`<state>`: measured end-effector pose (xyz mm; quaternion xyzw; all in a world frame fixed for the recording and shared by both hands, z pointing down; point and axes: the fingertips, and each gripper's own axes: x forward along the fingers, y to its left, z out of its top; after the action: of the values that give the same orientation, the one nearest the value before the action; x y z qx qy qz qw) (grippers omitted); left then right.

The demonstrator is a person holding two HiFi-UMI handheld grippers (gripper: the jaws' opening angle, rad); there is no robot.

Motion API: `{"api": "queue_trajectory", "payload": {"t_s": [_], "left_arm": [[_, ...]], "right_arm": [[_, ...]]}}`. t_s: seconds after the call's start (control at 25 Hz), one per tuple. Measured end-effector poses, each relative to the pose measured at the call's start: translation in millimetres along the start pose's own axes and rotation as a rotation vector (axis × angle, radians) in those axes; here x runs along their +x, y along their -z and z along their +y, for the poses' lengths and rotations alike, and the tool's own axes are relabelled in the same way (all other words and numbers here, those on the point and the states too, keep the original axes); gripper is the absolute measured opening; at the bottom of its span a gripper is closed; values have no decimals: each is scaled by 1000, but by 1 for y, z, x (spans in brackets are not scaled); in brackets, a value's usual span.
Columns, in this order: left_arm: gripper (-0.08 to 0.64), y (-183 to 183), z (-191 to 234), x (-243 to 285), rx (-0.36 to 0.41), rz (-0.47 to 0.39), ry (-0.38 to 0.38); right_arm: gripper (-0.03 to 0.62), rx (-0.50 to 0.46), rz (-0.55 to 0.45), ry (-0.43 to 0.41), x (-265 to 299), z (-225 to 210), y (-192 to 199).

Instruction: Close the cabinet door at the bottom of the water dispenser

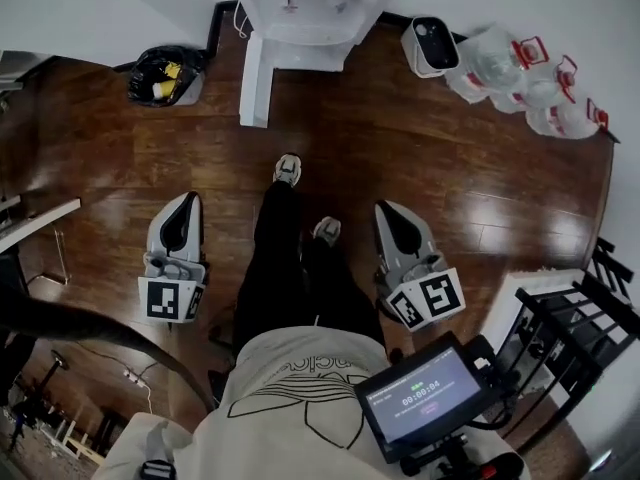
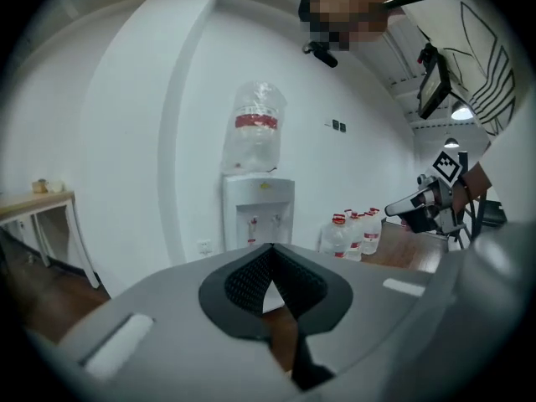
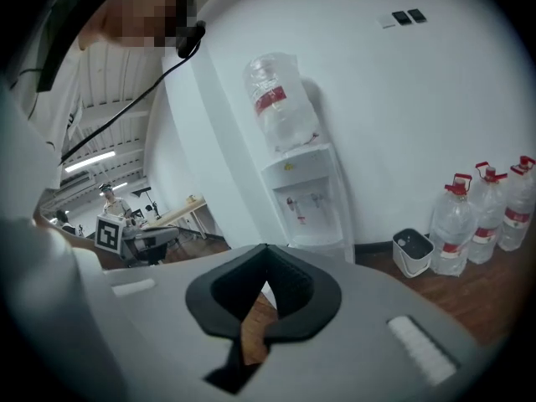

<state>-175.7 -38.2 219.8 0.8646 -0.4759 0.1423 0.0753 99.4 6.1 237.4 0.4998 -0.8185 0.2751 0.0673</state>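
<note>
The white water dispenser stands against the far wall with a bottle on top. Its bottom cabinet door sticks out open toward me on the dispenser's left side. My left gripper and right gripper hang low on either side of my legs, well short of the dispenser, both pointing at it. In the left gripper view the gripper is shut with nothing held. The right gripper is also shut and empty. The jaws hide the dispenser's lower part in both gripper views.
A black rubbish bag sits left of the dispenser, a small white bin to its right, then several water jugs along the wall. A black rack stands at my right, a table at my left.
</note>
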Motion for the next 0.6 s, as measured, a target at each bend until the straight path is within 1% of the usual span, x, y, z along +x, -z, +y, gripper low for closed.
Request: {"api": "queue_trajectory", "payload": {"t_s": [0.12, 0.28, 0.4, 0.52, 0.6], "left_arm": [[20, 42, 5, 36, -30, 12, 20], [20, 107, 11, 74, -33, 23, 49], [20, 149, 18, 99, -29, 34, 40], [20, 183, 21, 126, -26, 32, 34], [20, 207, 23, 143, -3, 41, 34]], "right_arm": [[3, 29, 19, 10, 30, -19, 30], [3, 14, 41, 9, 72, -52, 83], [3, 12, 25, 27, 90, -79, 115], [5, 22, -6, 59, 100, -109, 142], [5, 28, -25, 69, 107, -129, 162]]}}
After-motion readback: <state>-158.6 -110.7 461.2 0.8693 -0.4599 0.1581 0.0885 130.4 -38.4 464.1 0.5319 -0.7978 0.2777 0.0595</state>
